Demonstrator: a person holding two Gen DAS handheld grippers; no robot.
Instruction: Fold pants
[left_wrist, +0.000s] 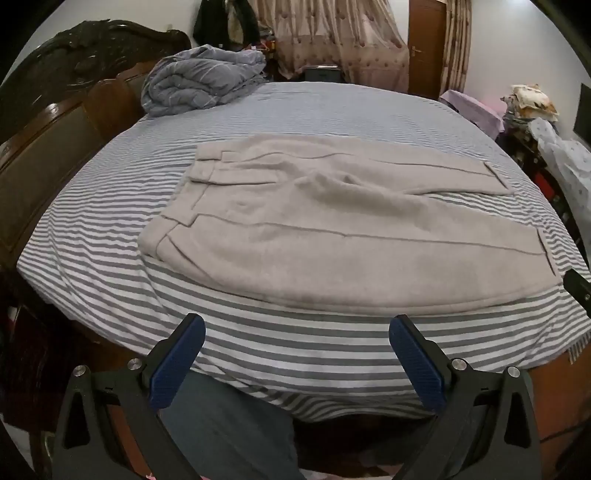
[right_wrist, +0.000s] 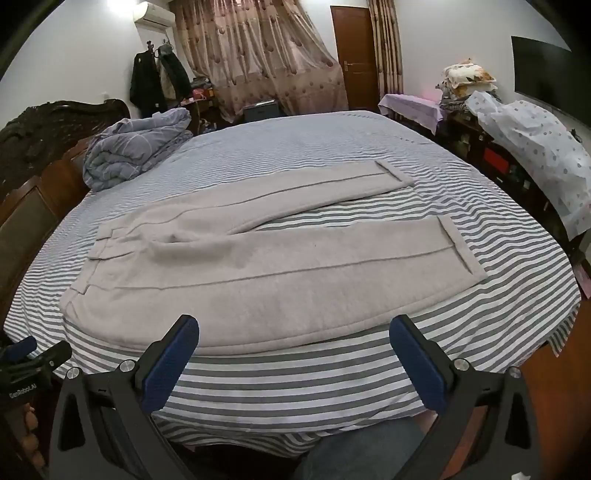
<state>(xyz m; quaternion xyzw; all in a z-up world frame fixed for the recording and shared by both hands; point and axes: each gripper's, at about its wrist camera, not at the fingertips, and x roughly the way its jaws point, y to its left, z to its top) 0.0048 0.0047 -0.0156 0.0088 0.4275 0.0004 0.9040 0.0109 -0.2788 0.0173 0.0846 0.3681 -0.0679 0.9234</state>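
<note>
Light grey fleece pants (left_wrist: 332, 229) lie flat on the striped bed, waistband to the left, both legs spread apart toward the right; they also show in the right wrist view (right_wrist: 258, 266). My left gripper (left_wrist: 297, 325) is open and empty, held over the near bed edge just short of the near leg's hem side. My right gripper (right_wrist: 293, 325) is open and empty, also at the near edge, just in front of the near leg. The left gripper's body (right_wrist: 33, 358) shows at the lower left of the right wrist view.
The bed (left_wrist: 110, 229) has a grey-and-white striped sheet. A bundled blue quilt (left_wrist: 199, 79) sits at the far left corner by the dark wooden headboard (left_wrist: 48, 122). Cluttered furniture with covered piles (right_wrist: 532, 147) stands along the right side. Curtains and a door are behind.
</note>
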